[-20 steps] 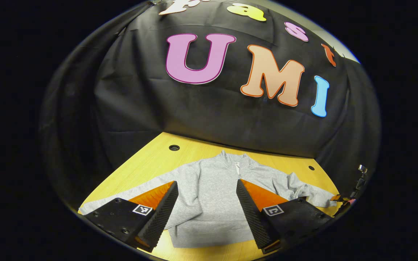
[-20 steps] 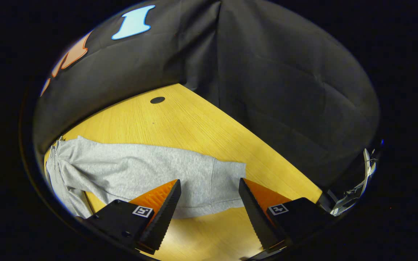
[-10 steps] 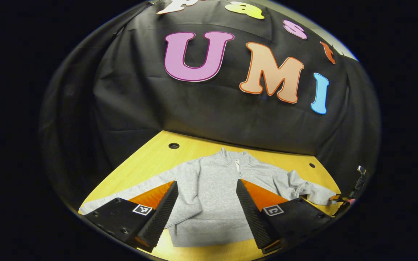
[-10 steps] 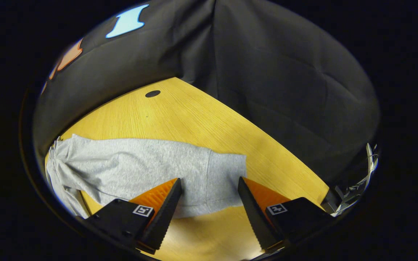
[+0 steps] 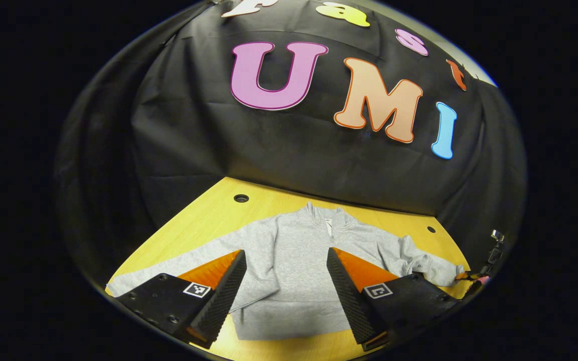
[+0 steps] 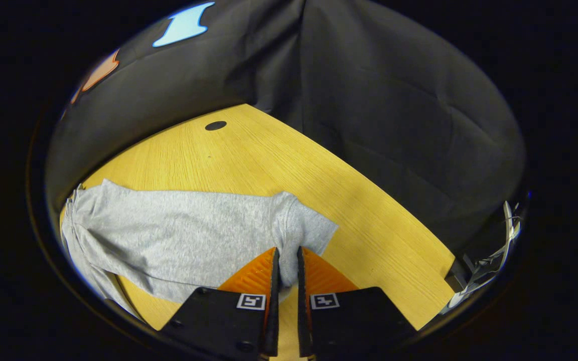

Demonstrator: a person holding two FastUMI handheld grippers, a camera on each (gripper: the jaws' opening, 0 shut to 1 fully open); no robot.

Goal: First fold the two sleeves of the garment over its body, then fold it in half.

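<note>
A grey zip-neck sweatshirt [image 5: 294, 271] lies flat on the yellow wooden table [image 5: 208, 220], collar toward the wall, both sleeves spread out. In the left gripper view my left gripper [image 5: 286, 283] hovers open above the body's lower half, nothing between its fingers. The far sleeve end [image 5: 439, 273] lies rumpled at the right, where part of the other gripper shows. In the right gripper view my right gripper [image 6: 287, 263] is shut on the sleeve [image 6: 188, 235] near its cuff [image 6: 309, 233], the cloth bunched between both fingers.
Round holes [image 5: 241, 198] [image 5: 430, 229] [image 6: 215, 125] mark the table's back corners. Black cloth walls close in behind and to the sides. Metal hardware [image 6: 489, 265] sits off the table's right edge. Bare wood [image 6: 269, 160] stretches beyond the sleeve.
The right gripper has shut on the sleeve near the cuff, pinching the cloth into a ridge. The left gripper has barely moved and stays open.
</note>
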